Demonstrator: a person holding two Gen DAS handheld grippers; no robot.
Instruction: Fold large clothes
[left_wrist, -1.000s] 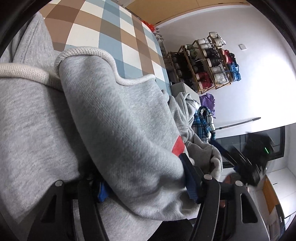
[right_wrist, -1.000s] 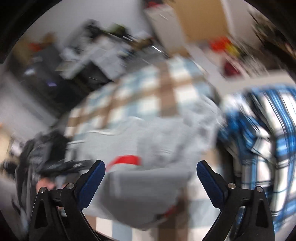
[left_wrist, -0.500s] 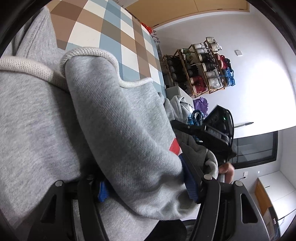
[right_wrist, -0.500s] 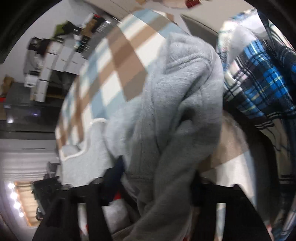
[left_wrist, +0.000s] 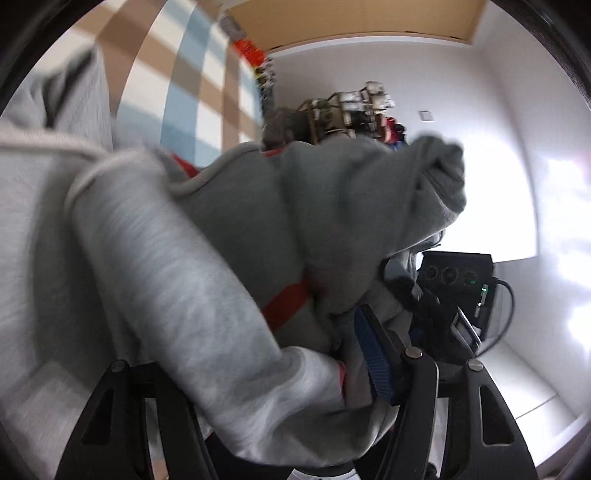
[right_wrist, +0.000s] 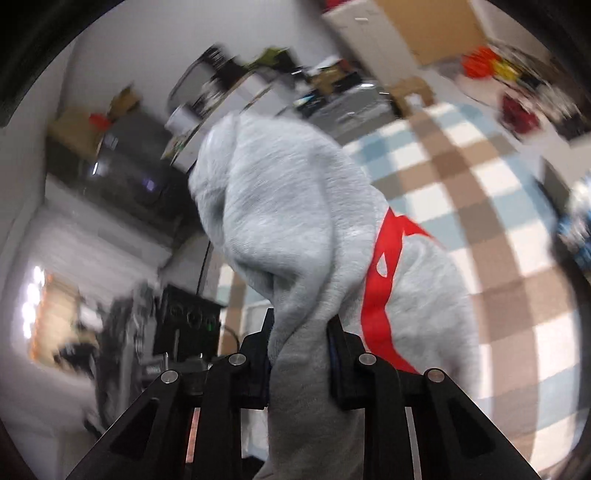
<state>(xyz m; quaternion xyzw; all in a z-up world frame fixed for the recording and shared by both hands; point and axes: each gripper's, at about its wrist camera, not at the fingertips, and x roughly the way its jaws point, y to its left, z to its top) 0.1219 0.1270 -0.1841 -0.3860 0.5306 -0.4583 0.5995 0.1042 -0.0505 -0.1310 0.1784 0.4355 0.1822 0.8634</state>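
Your right hand-held gripper (right_wrist: 299, 350) has just been closing and is now clamped on a bunched end of the grey sweatshirt (right_wrist: 295, 206), which rises toward 12 o'clock. Your left hand-held gripper (left_wrist: 251, 373) is clamped on a thick roll of it; the cloth runs off toward 2 o'clock above the checked bed (left_wrist: 184, 96). I judge both ends equally in hand.

No words, numbers or brand names can be read in either view; the red print (right_wrist: 384, 280) on the grey sweatshirt (right_wrist: 280, 206) is creased and too folded to make out as letters; the same red print (left_wrist: 286, 304) in the left view is blurred; the black box (left_wrist: 458, 275) carries only small green lights, no legible marking; the boxes and shelves behind are smeared by motion blur.
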